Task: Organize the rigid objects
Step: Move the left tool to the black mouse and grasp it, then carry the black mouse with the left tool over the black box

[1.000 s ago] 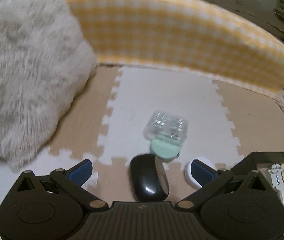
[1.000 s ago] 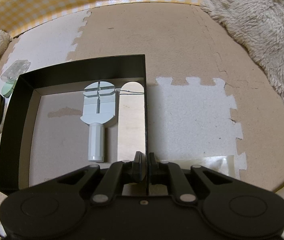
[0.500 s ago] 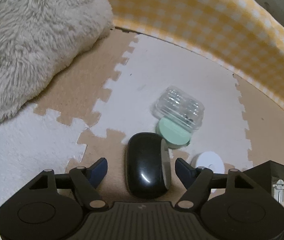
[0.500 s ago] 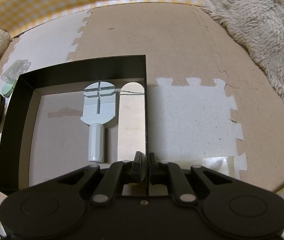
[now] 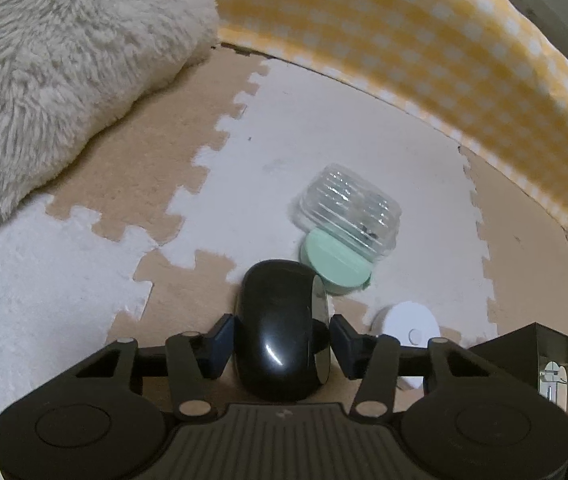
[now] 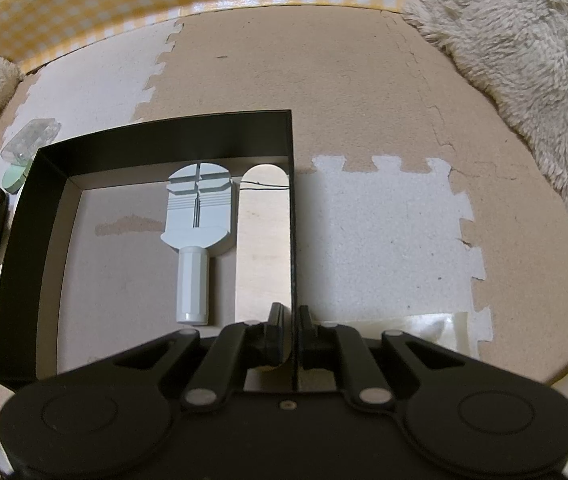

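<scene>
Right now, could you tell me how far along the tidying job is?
Done: a grey tool lies in the black box, whose wall the right gripper clamps. In hand: the left gripper is closing around the black mouse. Left: clear case, green disc, white puck.

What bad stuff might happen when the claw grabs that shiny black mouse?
The left gripper jaws are closing around the black mouse; its glossy, rounded shell might squirt out. The green disc sits right beside it and could get bumped. The right gripper pinches only the black box wall, so the box might tip.
</scene>
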`<state>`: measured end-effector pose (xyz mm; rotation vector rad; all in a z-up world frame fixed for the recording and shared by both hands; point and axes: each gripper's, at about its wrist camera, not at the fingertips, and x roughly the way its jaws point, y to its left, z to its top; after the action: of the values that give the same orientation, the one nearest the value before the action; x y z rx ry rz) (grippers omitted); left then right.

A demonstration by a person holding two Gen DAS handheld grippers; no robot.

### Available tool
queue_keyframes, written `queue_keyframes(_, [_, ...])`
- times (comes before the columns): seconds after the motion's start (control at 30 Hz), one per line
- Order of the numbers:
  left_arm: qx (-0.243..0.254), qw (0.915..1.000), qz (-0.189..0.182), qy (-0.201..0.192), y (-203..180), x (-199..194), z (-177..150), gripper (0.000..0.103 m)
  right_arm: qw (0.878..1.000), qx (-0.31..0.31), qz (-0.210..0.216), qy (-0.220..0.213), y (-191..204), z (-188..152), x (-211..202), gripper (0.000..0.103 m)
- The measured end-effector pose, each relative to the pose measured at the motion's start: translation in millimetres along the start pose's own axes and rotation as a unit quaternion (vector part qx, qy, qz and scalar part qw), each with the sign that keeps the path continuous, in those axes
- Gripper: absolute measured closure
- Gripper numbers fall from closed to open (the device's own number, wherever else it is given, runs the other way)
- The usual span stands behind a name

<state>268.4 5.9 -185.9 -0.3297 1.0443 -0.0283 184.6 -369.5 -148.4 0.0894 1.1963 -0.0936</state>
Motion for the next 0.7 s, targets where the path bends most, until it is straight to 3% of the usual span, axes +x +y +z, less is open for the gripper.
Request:
queue_keyframes(0.27, [-0.009, 0.9999, -0.012, -0.004, -1.4, -11.7, 2.4, 0.059, 1.0, 0.003, 0.001, 0.0, -1.7, -0.1, -0.1, 0.094])
queue_keyframes(0.7, [-0.017, 0.9979, -0.056, -0.027, -11.9, -39.9, 6.5, 0.06, 1.0, 0.003, 0.001, 0.0, -1.3, 0.1, 0.1, 0.094])
